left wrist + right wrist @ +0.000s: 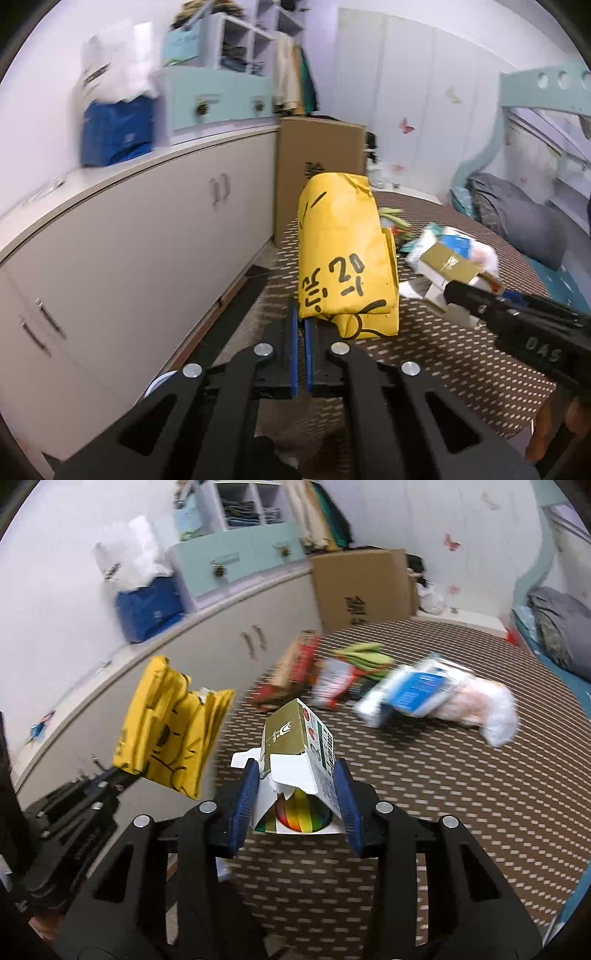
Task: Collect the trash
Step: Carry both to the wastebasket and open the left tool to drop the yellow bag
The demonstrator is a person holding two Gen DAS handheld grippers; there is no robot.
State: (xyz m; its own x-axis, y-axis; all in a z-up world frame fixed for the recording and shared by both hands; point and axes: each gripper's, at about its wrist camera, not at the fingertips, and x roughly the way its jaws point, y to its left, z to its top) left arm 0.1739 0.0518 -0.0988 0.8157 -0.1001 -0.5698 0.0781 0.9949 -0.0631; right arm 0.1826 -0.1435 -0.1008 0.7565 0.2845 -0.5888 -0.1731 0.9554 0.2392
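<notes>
Trash point(436, 698) blurred, carton point(299, 760) contents half-hidden

bag point(347, 258): yellow, black marks | carton point(295, 734): olive-white | rug point(461, 794): brown, white dashes

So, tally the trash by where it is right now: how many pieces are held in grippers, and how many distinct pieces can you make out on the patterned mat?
Held in grippers: 2, a yellow bag and an olive carton.
On the mat: about 4, a red-brown box, red-white packet, green item and blue-white package; blur hides any more.
Total: about 6.
</notes>
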